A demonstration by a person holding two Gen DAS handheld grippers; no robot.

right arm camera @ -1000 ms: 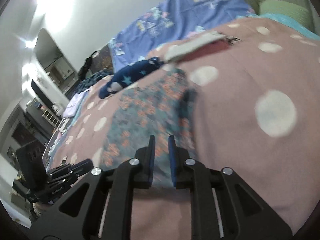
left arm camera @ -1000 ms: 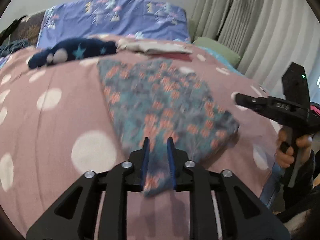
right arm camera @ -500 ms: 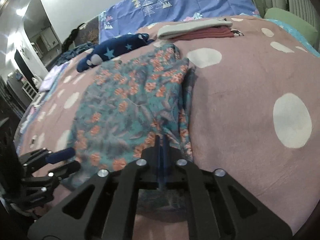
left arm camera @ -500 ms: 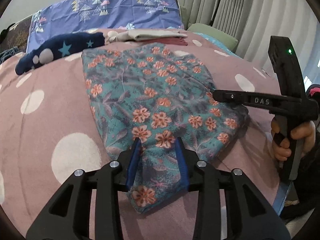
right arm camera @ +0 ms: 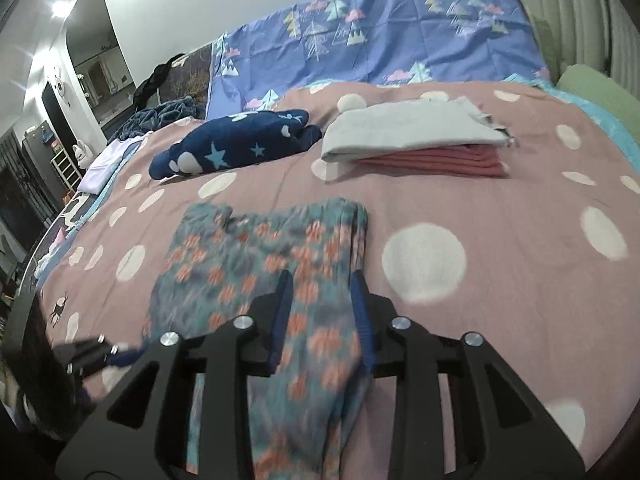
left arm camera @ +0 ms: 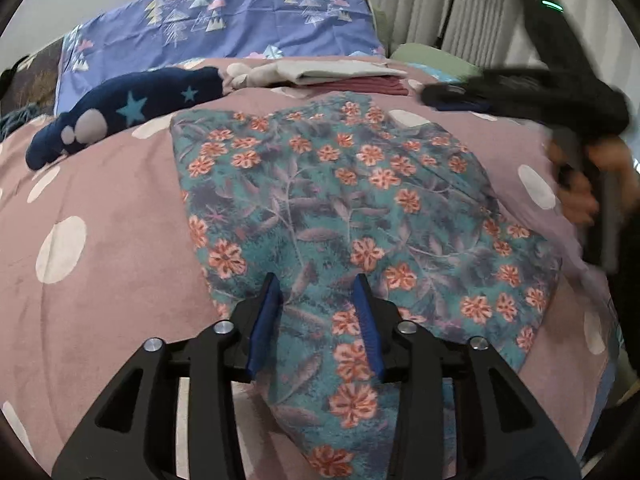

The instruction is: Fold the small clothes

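Two matte black claws: left claw point(left arm camera: 318, 296), right claw point(right arm camera: 320, 292). Angular frames with triangular cut-outs, four round silver screws point(left arm camera: 223, 326) across each, blue pads lining the fingers point(left arm camera: 264, 320). Green indicator light point(left arm camera: 551, 4) on the right unit's upright body; bare-skinned hand point(left arm camera: 580, 188) around its grip, blurred.

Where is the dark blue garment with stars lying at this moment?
The dark blue star garment lies on the pink dotted blanket, left of the folded grey and red stack and beyond the floral garment.
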